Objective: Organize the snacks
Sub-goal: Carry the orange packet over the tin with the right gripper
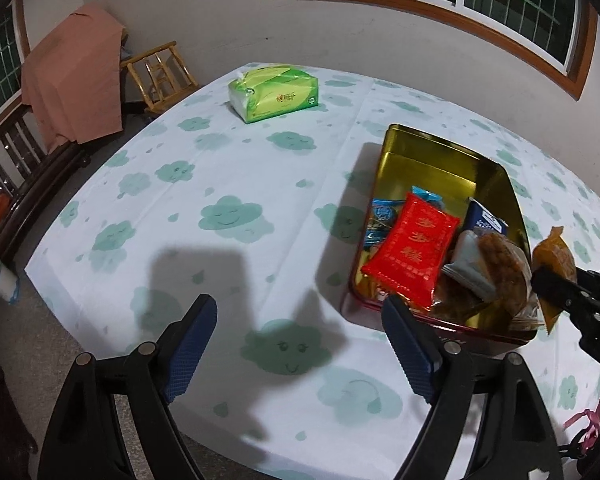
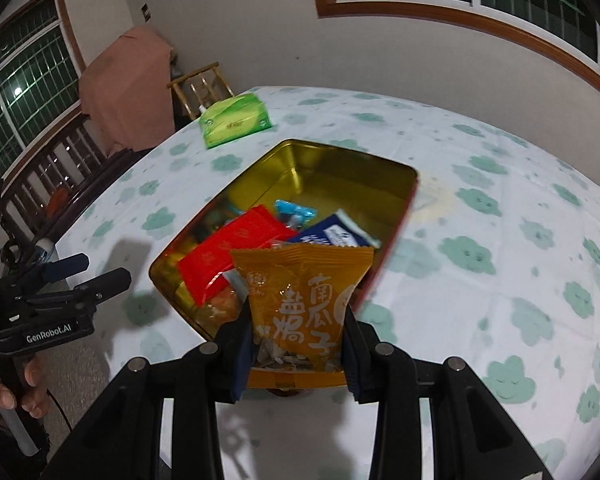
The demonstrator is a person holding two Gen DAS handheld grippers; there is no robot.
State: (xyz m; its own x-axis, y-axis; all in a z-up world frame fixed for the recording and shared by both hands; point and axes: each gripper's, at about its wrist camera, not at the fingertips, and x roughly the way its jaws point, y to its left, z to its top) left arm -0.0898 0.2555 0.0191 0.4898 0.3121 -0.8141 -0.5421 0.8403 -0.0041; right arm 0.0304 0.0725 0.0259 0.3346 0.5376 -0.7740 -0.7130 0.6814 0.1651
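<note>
A gold tin box (image 1: 424, 152) (image 2: 340, 168) stands on the table and holds several snack packets, among them a red one (image 1: 412, 248) (image 2: 236, 244) and a dark blue one (image 2: 332, 236). My right gripper (image 2: 298, 344) is shut on an orange pumpkin-seed packet (image 2: 304, 304) and holds it upright over the near end of the tin; it shows in the left wrist view (image 1: 556, 284) with the packet (image 1: 554, 256). My left gripper (image 1: 300, 344) is open and empty above the tablecloth, left of the tin; it also shows in the right wrist view (image 2: 96, 272).
A green tissue pack (image 1: 274, 92) (image 2: 236, 120) lies at the far side of the table (image 1: 220, 168). A wooden chair (image 1: 160, 76) and a cloth-draped object (image 1: 72, 80) stand beyond the table's far left corner. A wooden bench (image 1: 16, 160) runs along the left.
</note>
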